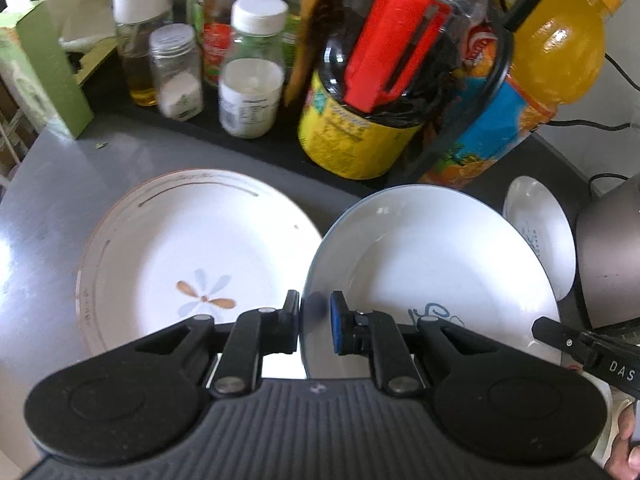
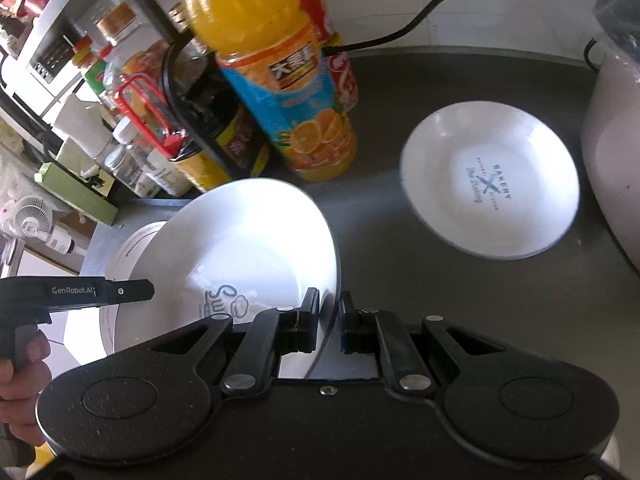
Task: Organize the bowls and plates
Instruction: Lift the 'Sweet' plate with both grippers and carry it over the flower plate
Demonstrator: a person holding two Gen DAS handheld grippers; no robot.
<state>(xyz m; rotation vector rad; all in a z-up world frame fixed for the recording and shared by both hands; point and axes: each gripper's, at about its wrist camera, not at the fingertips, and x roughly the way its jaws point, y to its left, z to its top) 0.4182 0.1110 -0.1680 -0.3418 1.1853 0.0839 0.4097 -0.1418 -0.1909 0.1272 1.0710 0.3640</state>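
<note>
- Your right hand-held gripper (image 2: 329,320) pinches the rim of the tilted white bowl (image 2: 248,248).
- Your left hand-held gripper (image 1: 315,322) sits narrow astride that bowl's (image 1: 432,264) opposite rim; whether it grips, you cannot tell.
- Beside it, the flowered plate (image 1: 192,248) lies flat on the worktop (image 2: 400,280).
- Farther right rests the bakery bowl (image 2: 490,180).

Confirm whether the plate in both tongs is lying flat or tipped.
Tipped. The blue-rimmed plate is raised on edge, its rim pinched by the right tongs and left tongs, leaning over the flower plate.

Grey countertop (image 2: 400,300); white tiled wall (image 2: 460,0) behind; black cable (image 2: 440,16); bright daylight glare.
</note>
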